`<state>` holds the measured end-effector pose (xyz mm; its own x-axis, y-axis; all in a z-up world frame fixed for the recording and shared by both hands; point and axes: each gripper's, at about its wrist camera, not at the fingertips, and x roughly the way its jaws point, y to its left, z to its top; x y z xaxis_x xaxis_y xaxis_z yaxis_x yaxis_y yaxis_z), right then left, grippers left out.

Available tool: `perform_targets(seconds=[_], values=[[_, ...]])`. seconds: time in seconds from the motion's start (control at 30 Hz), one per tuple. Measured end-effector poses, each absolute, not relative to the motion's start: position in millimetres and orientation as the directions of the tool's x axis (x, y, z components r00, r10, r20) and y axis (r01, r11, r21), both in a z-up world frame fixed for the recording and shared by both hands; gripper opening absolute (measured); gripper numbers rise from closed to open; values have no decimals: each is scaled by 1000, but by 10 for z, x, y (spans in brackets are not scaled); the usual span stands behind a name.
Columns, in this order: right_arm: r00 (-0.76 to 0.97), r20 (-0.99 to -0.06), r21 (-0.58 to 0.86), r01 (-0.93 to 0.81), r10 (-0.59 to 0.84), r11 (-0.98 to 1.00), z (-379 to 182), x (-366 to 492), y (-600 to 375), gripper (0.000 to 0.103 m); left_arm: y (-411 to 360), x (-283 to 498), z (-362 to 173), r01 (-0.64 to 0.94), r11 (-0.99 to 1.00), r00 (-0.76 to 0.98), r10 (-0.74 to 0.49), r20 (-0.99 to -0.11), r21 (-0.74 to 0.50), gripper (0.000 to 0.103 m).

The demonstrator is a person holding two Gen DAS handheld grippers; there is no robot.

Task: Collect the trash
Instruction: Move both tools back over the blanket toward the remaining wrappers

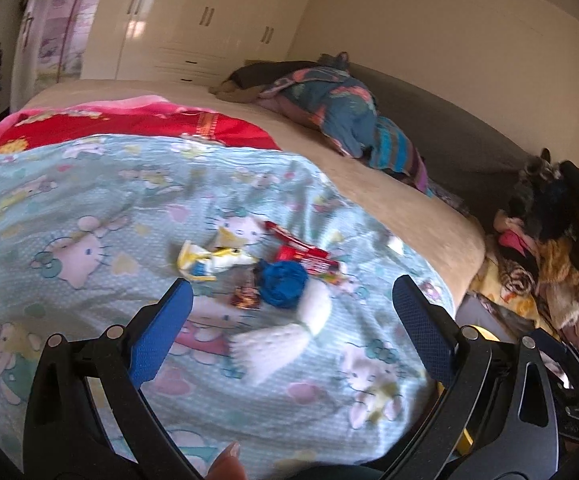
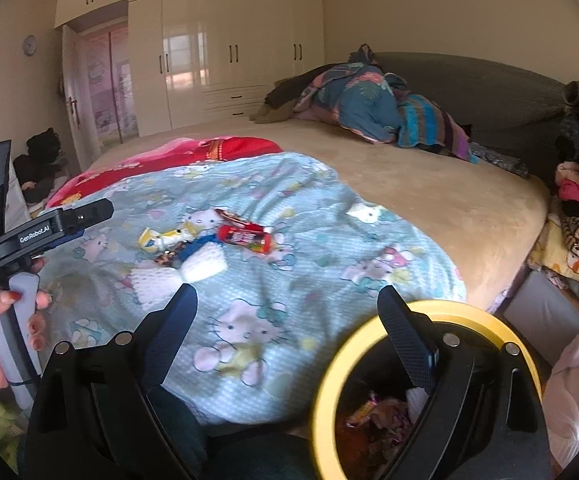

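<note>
My left gripper [image 1: 291,288] hangs spread wide and empty, the trash pile [image 1: 257,264] just past its fingertips on the blue blanket [image 1: 89,200]. My right gripper [image 2: 283,292] is released too, its right finger over the yellow-rimmed bin [image 2: 329,364]. The red wrapper [image 2: 245,236] print looks blurred; "GenRobot.AI" reads clearly.

Wrappers [image 2: 245,236] lie clustered on a blanket [image 2: 329,264] covering the bed's [image 2: 429,184] near end. A bin [image 2: 329,380] stands near right; wardrobes [image 2: 225,60] line the far wall.

Crumpled wrappers, yellow-white [image 1: 209,260] and red [image 1: 305,254], lie clustered mid-blanket [image 1: 69,184]. A yellow-rimmed bin [image 2: 329,364] at the bed's near edge holds what looks like wrappers.
</note>
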<state>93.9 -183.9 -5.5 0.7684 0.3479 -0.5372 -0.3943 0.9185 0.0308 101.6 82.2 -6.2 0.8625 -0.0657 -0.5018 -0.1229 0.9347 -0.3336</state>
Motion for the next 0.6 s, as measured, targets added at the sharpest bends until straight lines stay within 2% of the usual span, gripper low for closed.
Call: perform_targets(seconds=[0.4,0.6], values=[[693,-598,91,-439,401,894,-330,1354,-1157,89,1487,1056,-354,-271,897,842,45,-538,-350,92],[669,-626,128,-420,402,898,-446,1620,-896,89,1685,1167,-518,-290,884,823,34,-567,-368,92]])
